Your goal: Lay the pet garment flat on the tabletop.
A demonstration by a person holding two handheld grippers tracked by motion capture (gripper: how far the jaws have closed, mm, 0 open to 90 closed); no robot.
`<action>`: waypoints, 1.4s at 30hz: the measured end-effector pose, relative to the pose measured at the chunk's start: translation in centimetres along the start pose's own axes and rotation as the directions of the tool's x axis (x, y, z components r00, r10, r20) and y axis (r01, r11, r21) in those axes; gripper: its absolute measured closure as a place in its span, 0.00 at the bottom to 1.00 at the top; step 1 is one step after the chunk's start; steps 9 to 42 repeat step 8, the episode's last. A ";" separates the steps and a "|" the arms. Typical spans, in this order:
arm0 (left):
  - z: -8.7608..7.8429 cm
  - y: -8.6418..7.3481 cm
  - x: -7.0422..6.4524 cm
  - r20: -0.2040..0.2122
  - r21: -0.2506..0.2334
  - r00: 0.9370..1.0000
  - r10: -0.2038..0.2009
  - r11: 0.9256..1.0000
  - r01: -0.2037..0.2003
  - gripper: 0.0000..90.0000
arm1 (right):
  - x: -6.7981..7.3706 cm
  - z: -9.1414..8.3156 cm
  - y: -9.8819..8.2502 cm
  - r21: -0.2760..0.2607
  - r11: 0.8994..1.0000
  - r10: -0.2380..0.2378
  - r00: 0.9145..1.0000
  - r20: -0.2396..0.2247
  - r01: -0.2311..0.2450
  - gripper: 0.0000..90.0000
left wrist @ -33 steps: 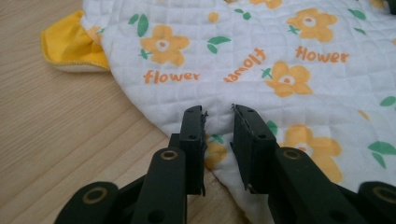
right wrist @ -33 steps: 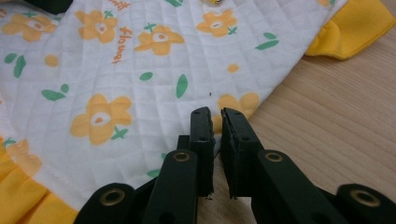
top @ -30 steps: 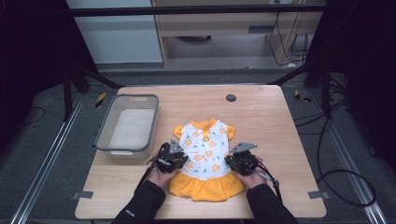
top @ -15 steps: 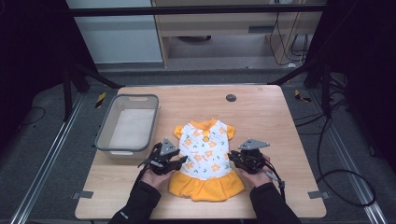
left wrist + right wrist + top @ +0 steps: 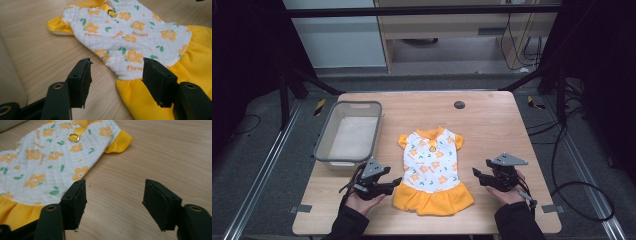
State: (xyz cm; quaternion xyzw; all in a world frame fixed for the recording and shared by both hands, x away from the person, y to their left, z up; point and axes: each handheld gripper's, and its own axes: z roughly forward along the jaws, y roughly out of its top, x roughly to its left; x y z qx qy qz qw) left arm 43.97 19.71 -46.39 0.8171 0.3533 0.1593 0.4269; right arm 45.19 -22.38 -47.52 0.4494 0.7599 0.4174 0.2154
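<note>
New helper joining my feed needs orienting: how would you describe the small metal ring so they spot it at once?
Start at the wooden table; a little dress lies flat at its middle, beside the grey bin. On the dress's white quilted top, just below the yellow collar, sits the ring. It is the one shiny gold metal piece, held by a yellow tab, among printed orange flowers.

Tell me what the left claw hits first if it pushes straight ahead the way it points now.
Most likely the dress. The left claw is open and aims at the seam where the white quilted top meets the yellow skirt; one jaw already overlaps that edge. Its height above the table is unclear, so it might slide over the fabric.
</note>
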 end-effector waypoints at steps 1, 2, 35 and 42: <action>-0.2 -0.3 0.1 -0.002 -0.001 1.000 -0.009 1.000 0.009 0.42 | -0.1 -0.1 -0.1 0.000 1.000 0.000 1.000 0.006 0.000 0.35; -0.5 -0.5 0.3 -0.004 0.003 1.000 -0.016 1.000 0.016 0.41 | -0.2 -0.2 -0.2 0.003 1.000 0.004 1.000 0.011 -0.004 0.33; -1.8 -1.8 1.3 -0.031 0.011 0.998 -0.052 0.999 0.053 0.37 | -0.8 -0.5 -1.1 0.020 1.000 -0.016 0.999 0.046 0.015 0.25; -1.8 -1.8 1.3 -0.031 0.011 0.998 -0.052 0.999 0.053 0.37 | -0.8 -0.5 -1.1 0.020 1.000 -0.016 0.999 0.046 0.015 0.25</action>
